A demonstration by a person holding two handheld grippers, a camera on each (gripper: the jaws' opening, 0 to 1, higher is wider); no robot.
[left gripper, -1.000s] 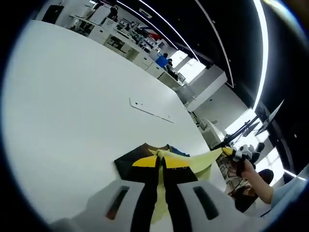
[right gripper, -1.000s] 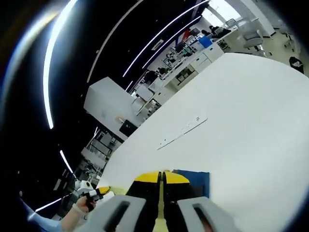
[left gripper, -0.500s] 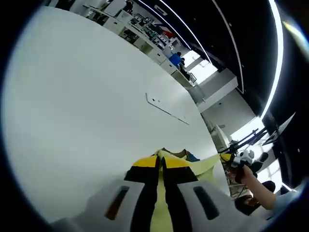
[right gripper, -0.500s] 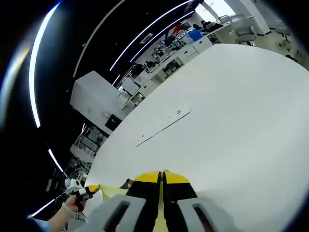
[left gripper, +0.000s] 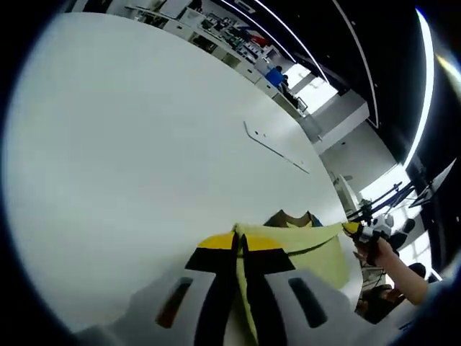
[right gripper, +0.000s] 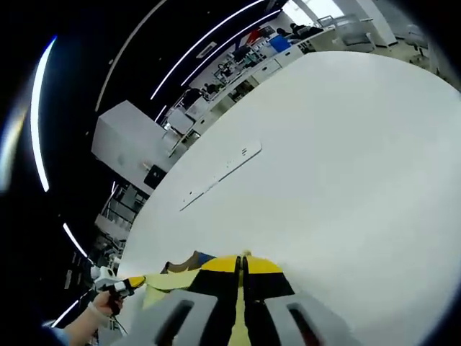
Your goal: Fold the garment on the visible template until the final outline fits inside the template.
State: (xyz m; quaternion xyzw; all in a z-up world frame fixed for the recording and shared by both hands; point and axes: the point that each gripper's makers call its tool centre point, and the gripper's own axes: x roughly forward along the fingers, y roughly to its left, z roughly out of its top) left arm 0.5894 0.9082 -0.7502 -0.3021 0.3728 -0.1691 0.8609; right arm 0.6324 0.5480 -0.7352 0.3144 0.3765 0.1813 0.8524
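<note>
- Left gripper view: left gripper with jaws pressed together on the pale yellow garment; the cloth runs as a taut edge to the right, where the right gripper in a hand pinches its far end; a dark brown collar-like part peeks above the yellow edge, blue just beside it; garment sits low over the white table, near the table's edge
- Right gripper view: right gripper likewise clamped on the yellow cloth; the fabric stretches left to the left gripper, held by a hand; brown and blue scrap above the yellow edge
- Seen from the left gripper view alone: broad yellow panel hanging below the taut edge; bright window area at the far side
- Seen from the right gripper view alone: grey cabinet block beyond the table; rows of desks
- A slim flat strip lies on the table well apart from the garment; also in the right gripper view
- Against a second ago: black and blue patches by the jaws have gone from sight; yellow cloth is now spread wider between the grippers; template cannot be made out
</note>
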